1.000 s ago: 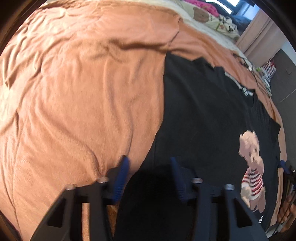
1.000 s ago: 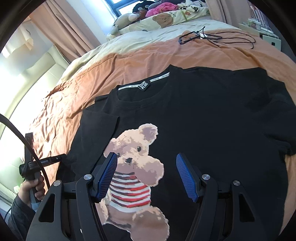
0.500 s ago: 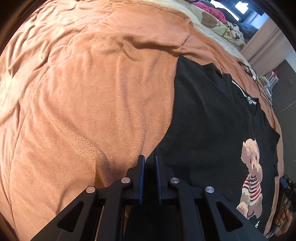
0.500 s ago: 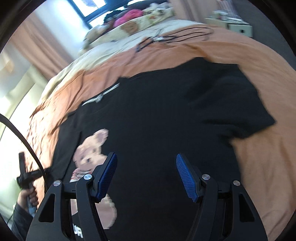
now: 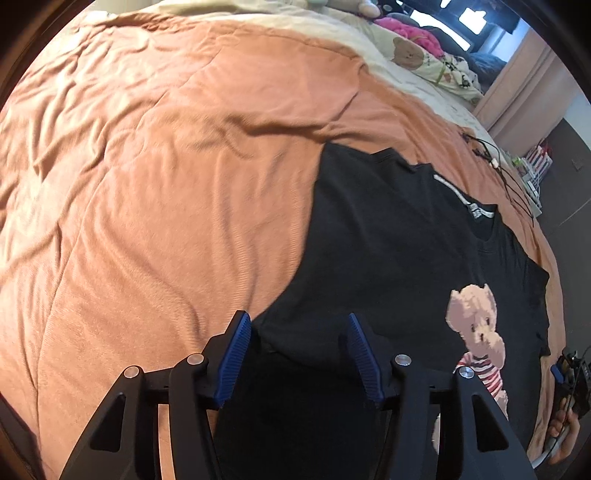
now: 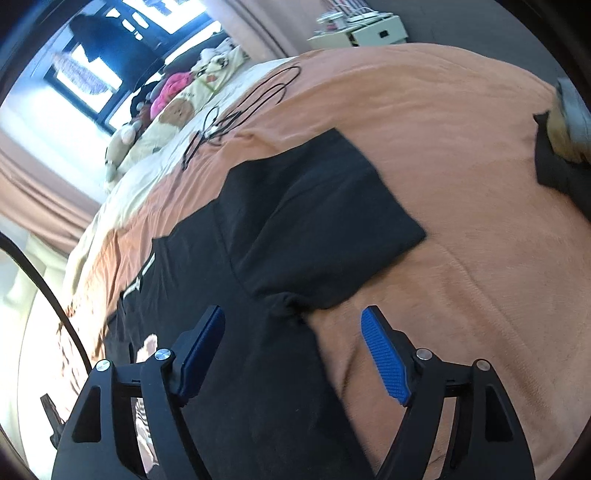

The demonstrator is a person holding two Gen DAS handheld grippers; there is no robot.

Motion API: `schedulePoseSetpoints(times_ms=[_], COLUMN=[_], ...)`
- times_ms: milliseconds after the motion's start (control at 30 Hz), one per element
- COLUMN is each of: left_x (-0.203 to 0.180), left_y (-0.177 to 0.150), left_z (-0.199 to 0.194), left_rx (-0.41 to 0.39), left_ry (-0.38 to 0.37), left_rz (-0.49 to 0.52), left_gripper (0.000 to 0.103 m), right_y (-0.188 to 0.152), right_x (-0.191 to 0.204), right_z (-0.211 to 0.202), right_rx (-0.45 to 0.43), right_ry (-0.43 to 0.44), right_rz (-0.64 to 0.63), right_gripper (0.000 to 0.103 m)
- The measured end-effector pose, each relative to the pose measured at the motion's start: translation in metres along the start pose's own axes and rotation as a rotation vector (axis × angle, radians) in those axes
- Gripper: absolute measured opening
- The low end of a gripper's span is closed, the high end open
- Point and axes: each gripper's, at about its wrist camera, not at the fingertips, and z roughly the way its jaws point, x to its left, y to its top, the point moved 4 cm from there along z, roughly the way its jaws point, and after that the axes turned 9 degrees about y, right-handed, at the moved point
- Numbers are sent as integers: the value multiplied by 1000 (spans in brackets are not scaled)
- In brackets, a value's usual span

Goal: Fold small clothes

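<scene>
A black T-shirt (image 5: pixel 369 240) with a teddy-bear print (image 5: pixel 476 328) lies flat on the orange blanket (image 5: pixel 166 184). Its left side looks folded in, with a straight edge. My left gripper (image 5: pixel 297 321) hovers over the shirt's lower left part. Its jaws are opening, and the pads press on nothing. In the right wrist view the shirt's right sleeve (image 6: pixel 325 214) lies spread on the blanket. My right gripper (image 6: pixel 293 314) hangs just below the sleeve's armpit, straddling the shirt's side edge. Its jaws are opening too, with nothing gripped. A hand holds that gripper at the left wrist view's right edge (image 5: pixel 569 373).
Black cables (image 6: pixel 236 107) lie on the blanket beyond the collar. Pillows and plush toys (image 6: pixel 173 110) are piled at the bed's head under the window. A white bedside unit (image 6: pixel 362 33) stands past the bed. Another dark garment (image 6: pixel 557 162) lies at the right edge.
The left gripper closed at the shirt's folded edge, then opened and rose a little. The right gripper swept from the bear print to the right sleeve, rolling as it went.
</scene>
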Motion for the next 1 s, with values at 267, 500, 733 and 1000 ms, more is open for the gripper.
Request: schedulePoseSetpoints(times_ms=[267, 500, 733, 1000], left_x=[-47, -95, -142, -199], left_y=[2, -6, -8, -18], left_z=[-14, -13, -11, -8], left_rx=[-19, -14, -15, -5], left_ry=[-43, -83, -122, -188], left_rz=[42, 76, 109, 147], left_gripper=[59, 59, 59, 59], right_y=[10, 19, 27, 35], right_x=[-38, -72, -96, -69], right_z=[3, 15, 20, 4], right_rx=[-22, -42, -86, -148], right_ry=[56, 137, 190, 270], right_rz=[150, 265, 327, 203], right_gripper=[75, 50, 27, 3])
